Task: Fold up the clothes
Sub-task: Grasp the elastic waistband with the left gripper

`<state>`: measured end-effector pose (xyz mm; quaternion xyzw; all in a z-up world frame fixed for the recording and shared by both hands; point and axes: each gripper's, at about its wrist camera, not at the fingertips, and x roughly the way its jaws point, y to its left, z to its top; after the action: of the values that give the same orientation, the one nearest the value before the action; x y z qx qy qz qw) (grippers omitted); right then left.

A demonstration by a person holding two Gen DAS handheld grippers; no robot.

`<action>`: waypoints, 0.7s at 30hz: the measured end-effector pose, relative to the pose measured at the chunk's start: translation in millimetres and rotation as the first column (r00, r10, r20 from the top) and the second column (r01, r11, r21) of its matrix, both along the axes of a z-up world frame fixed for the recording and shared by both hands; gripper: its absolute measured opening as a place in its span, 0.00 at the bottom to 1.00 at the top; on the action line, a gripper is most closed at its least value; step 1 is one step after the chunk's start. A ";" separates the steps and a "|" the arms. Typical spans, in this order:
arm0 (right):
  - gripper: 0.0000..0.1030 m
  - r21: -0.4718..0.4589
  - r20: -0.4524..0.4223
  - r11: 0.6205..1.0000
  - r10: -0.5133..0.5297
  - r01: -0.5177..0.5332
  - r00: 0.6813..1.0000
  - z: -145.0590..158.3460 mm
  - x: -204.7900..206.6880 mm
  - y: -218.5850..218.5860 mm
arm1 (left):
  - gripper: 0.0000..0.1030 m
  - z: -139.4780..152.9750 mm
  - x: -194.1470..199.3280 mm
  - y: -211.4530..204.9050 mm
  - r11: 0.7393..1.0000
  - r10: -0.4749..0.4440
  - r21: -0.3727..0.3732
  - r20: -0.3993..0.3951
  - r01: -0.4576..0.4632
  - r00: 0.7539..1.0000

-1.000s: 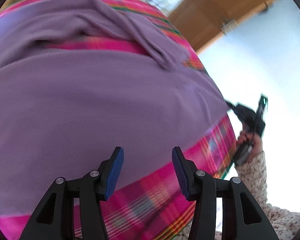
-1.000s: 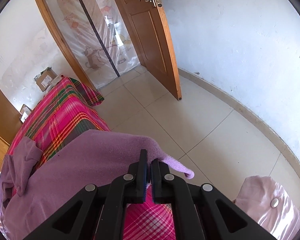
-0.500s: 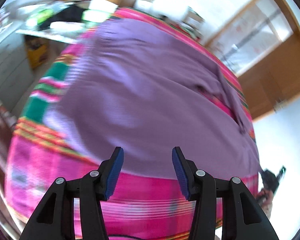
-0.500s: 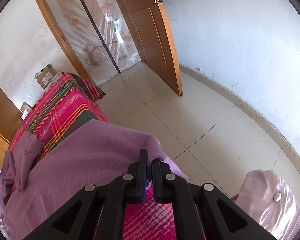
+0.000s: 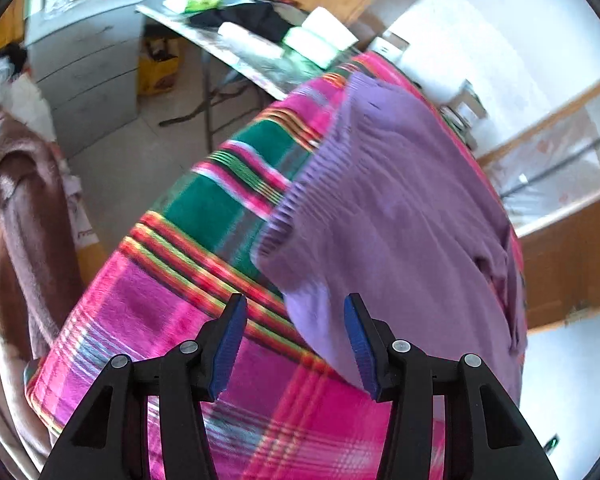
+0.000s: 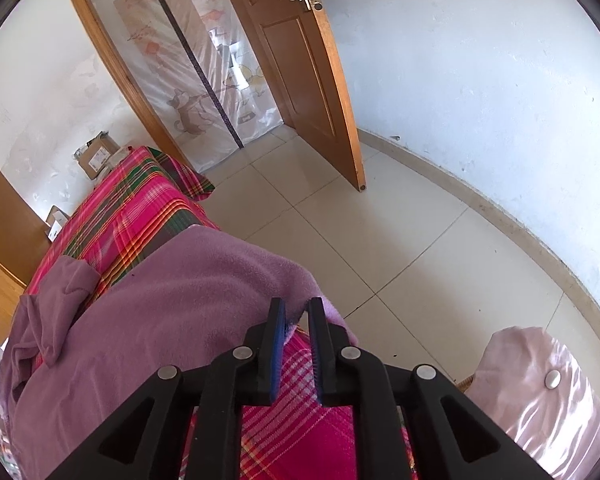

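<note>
A purple fleece garment [image 5: 400, 208] lies spread over a bed with a pink plaid sheet [image 5: 148, 312]. My left gripper [image 5: 295, 304] is open and hovers just above the garment's near corner, beside its ribbed hem [image 5: 312, 172]; nothing is between its pads. In the right wrist view the same garment [image 6: 160, 312] drapes to the bed's edge. There my right gripper [image 6: 297, 308] has its jaws opening, a narrow gap showing. The garment's corner tip still sits loosely between them.
A cluttered folding table [image 5: 260, 52] and a grey drawer cabinet [image 5: 84, 64] stand beyond the bed. A brown blanket [image 5: 16, 208] hangs at the left. The right wrist view shows tiled floor [image 6: 380, 240], an open wooden door [image 6: 300, 80] and a pink satin cushion [image 6: 540, 392].
My left gripper swept across the garment and rolled, ending at the ribbed hem corner. The right gripper's jaws, shut on the garment's corner before, have parted slightly.
</note>
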<state>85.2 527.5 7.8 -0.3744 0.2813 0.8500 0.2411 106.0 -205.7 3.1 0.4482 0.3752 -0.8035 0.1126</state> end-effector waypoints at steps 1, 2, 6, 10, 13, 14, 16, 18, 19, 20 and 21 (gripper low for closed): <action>0.12 0.000 -0.001 1.000 -0.002 0.002 1.000 0.2 0.2 -0.6 | 0.50 -2.0 0.6 -3.4 1.000 0.019 0.017 -0.005 -0.019 1.000; 0.12 0.003 0.001 1.000 -0.003 0.003 1.000 0.3 -0.2 -1.0 | 0.50 -3.9 1.1 -6.8 0.999 0.038 0.035 -0.009 -0.038 0.999; 0.12 0.010 0.008 1.000 -0.006 0.005 1.000 1.4 -2.9 -1.1 | 0.50 -8.8 -7.5 -8.6 0.997 0.050 0.065 -0.010 -0.049 0.999; 0.12 0.019 0.009 1.000 0.001 -0.001 1.000 1.3 -6.0 -3.7 | 0.50 -8.8 -12.1 -5.7 0.994 0.074 0.087 -0.024 -0.072 0.997; 0.12 0.024 0.012 1.000 -0.004 0.004 1.000 1.6 -7.1 -5.4 | 0.34 -9.3 -16.2 -5.2 0.993 0.080 0.092 -0.026 -0.078 0.996; 0.12 0.027 0.013 1.000 -0.003 0.003 1.000 2.0 -7.6 -6.2 | 0.24 -8.8 -16.1 -5.4 0.993 0.085 0.079 -0.024 -0.083 0.996; 0.12 0.032 0.014 0.999 -0.001 0.001 1.000 2.5 -7.9 -6.5 | 0.15 -7.8 -15.0 -7.9 0.995 0.091 0.053 -0.021 -0.090 0.996; 0.12 0.035 0.012 0.999 -0.004 0.004 1.000 2.7 -8.1 -6.1 | 0.10 -7.1 -10.2 -13.2 0.991 0.112 0.073 -0.046 -0.108 0.993; 0.12 0.037 0.012 0.999 -0.013 0.012 1.000 3.2 -8.4 -6.3 | 0.10 -7.1 -8.0 -15.9 0.989 0.124 0.084 -0.055 -0.119 0.991; 0.12 0.038 0.010 0.999 -0.019 0.018 1.000 2.8 -8.2 -6.6 | 0.10 -7.1 -5.8 -18.7 0.987 0.135 0.096 -0.064 -0.129 0.989; 0.12 0.039 0.008 0.999 -0.019 0.019 1.000 2.6 -8.4 -7.3 | 0.10 -7.6 -4.1 -19.2 0.985 0.142 0.103 -0.062 -0.135 0.988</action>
<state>76.7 520.3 10.3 -0.3705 0.2673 0.8514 0.2577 101.9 -224.9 -4.5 0.3979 0.4483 -0.7893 0.1330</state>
